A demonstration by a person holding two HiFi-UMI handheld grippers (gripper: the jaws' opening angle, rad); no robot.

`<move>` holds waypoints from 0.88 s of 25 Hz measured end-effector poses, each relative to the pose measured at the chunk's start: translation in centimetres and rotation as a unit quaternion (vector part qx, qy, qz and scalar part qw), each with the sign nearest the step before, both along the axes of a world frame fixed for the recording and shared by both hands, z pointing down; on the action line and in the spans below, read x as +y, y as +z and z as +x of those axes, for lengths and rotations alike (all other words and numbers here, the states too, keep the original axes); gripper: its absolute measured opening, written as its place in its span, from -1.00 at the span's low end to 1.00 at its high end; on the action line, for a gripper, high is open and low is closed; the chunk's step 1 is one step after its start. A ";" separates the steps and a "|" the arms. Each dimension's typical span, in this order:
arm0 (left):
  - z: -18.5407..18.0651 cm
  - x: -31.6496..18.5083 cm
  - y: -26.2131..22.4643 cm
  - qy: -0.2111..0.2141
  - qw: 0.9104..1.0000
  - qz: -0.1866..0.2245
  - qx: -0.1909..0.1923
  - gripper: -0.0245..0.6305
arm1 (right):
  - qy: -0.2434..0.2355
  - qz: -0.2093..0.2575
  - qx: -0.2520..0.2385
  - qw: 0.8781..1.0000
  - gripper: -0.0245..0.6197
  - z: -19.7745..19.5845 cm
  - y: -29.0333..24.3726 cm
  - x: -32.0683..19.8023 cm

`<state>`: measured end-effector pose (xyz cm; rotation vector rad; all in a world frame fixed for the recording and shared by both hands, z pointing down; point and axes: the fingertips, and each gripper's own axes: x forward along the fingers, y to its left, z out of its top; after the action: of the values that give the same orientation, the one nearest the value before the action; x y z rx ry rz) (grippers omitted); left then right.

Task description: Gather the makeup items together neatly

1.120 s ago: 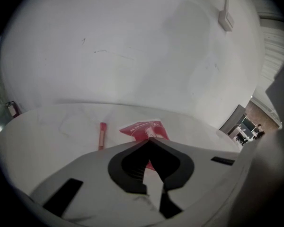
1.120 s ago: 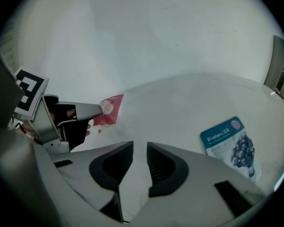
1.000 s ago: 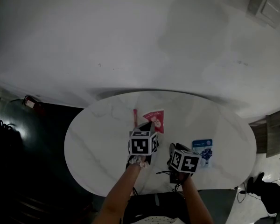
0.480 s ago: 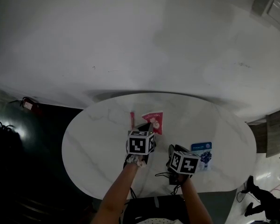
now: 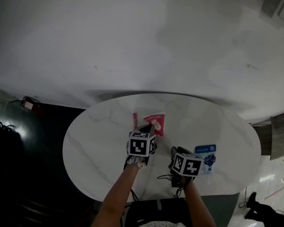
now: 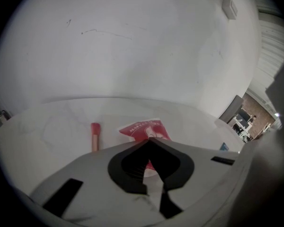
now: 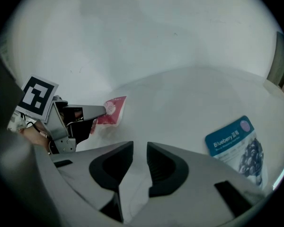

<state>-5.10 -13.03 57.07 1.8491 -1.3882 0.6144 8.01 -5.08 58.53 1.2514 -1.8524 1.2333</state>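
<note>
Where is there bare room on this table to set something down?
Bare: the table left of the pink tube; and the strip between the red sachet and the Blueberry sachet. Crowded: the near middle, where the left tool and right tool sit.

Grey tools (image 6: 149,140) (image 7: 140,150), black-white marker cubes (image 5: 142,144)

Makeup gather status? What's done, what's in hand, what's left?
Done: red sachet and pink tube lie side by side. In hand: left hand-held gripper looks shut on that sachet's near edge; right hand-held gripper is open, empty. Left: Blueberry sachet lies apart, to the right.
</note>
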 end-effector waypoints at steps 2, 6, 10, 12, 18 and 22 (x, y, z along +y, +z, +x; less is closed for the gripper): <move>-0.1 0.1 0.0 0.007 1.000 0.001 -0.007 -0.85 | -0.002 0.001 0.000 1.000 -0.57 -0.1 -0.1 -0.1; -0.2 0.2 0.3 0.012 1.000 0.000 -0.017 -0.79 | 0.001 -0.004 -0.001 1.000 -0.57 0.0 0.2 0.0; -0.2 0.2 0.4 0.013 1.000 0.003 -0.021 -0.72 | 0.001 -0.004 -0.001 1.000 -0.57 0.0 0.2 0.0; -0.2 0.1 0.5 0.013 1.000 0.005 -0.022 -0.69 | 0.001 -0.003 -0.001 1.000 -0.57 -0.1 0.2 -0.1; 0.0 0.0 0.3 0.013 1.000 0.011 -0.009 -0.53 | 0.008 0.000 -0.004 1.000 -0.57 -0.1 0.2 -0.3; -0.2 -0.1 -0.1 0.010 1.000 0.017 -0.004 -0.47 | 0.004 0.001 -0.003 1.000 -0.57 -0.2 0.1 -0.2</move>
<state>-5.26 -13.09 57.00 1.8913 -1.3950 0.6133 7.78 -5.32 58.59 1.2595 -1.8548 1.2404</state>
